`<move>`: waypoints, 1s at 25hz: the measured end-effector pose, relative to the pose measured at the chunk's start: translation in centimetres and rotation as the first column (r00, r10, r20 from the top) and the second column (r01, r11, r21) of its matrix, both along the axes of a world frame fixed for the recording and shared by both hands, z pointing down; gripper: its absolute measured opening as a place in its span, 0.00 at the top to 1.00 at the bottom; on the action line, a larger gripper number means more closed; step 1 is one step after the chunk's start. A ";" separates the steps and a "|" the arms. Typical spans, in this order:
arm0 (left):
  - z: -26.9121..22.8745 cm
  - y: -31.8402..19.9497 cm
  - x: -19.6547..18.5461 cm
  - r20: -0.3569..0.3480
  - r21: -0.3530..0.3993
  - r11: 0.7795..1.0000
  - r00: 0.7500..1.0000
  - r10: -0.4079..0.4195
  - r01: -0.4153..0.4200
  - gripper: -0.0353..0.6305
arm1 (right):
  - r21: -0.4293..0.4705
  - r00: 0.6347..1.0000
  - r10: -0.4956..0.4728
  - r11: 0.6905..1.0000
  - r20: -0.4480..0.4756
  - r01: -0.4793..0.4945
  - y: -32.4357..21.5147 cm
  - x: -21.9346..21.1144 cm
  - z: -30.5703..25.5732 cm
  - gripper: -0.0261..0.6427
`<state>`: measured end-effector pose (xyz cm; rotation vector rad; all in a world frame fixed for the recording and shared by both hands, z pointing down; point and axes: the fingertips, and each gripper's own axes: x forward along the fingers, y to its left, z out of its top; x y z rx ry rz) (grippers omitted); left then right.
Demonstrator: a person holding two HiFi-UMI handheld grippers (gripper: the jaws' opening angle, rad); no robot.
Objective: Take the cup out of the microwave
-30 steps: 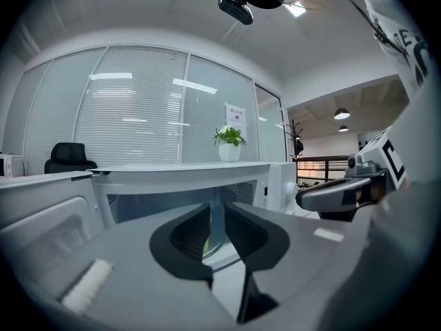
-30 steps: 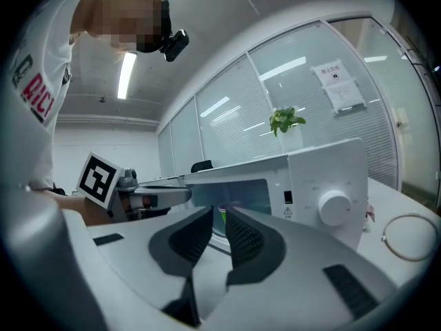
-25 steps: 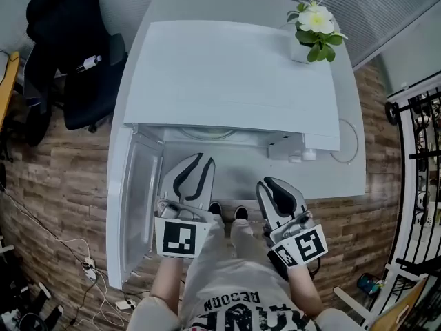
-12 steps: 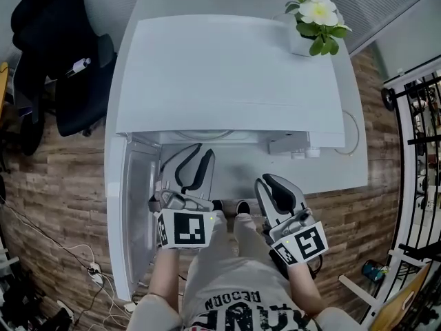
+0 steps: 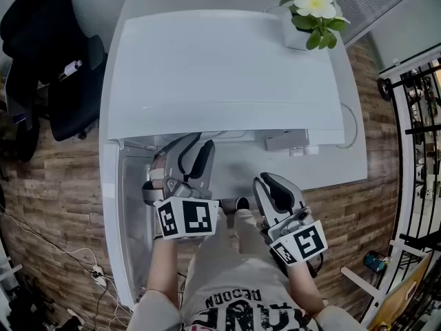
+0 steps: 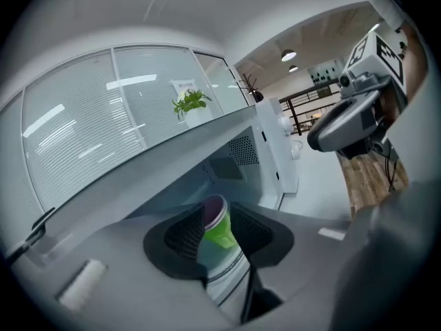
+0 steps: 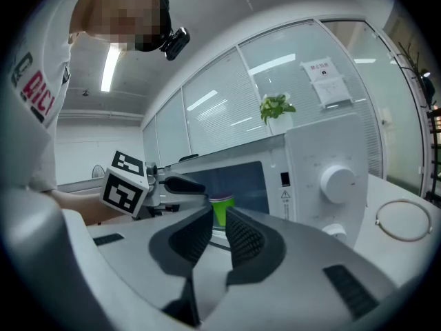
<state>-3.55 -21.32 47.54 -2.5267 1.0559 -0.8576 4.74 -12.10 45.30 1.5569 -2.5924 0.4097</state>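
Observation:
A green cup with a purple rim stands on the turntable inside the white microwave, whose door hangs open to the left. My left gripper reaches into the oven mouth. Its jaws are opening, with the cup between them and the pads clear of its sides. My right gripper hangs in front of the control panel with a narrow gap between its jaws and nothing in it. In the right gripper view the cup shows through that gap.
A potted plant stands on the microwave's back right corner. A thin cable ring lies on the white table to the right. A black office chair and floor cables are at the left, a black railing at the right.
The left gripper has pushed further into the oven mouth, rolled so its marker cube faces differently, and spread its jaws wider. The right gripper has stayed put.

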 end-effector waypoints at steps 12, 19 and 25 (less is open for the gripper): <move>1.3 -1.1 0.5 0.183 0.039 0.997 0.981 0.059 -0.067 0.73 | -0.014 1.000 0.019 1.000 0.005 -0.019 0.0 0.5 0.3 0.86; 2.3 -1.4 1.0 0.277 0.036 0.992 0.955 0.105 -0.119 0.72 | -0.022 1.000 0.028 0.999 0.004 -0.028 0.1 0.8 0.5 0.86; 3.0 -1.9 1.0 0.328 0.011 0.990 0.936 0.129 -0.140 0.72 | -0.025 0.999 0.046 0.999 0.012 -0.046 0.1 1.2 0.6 0.86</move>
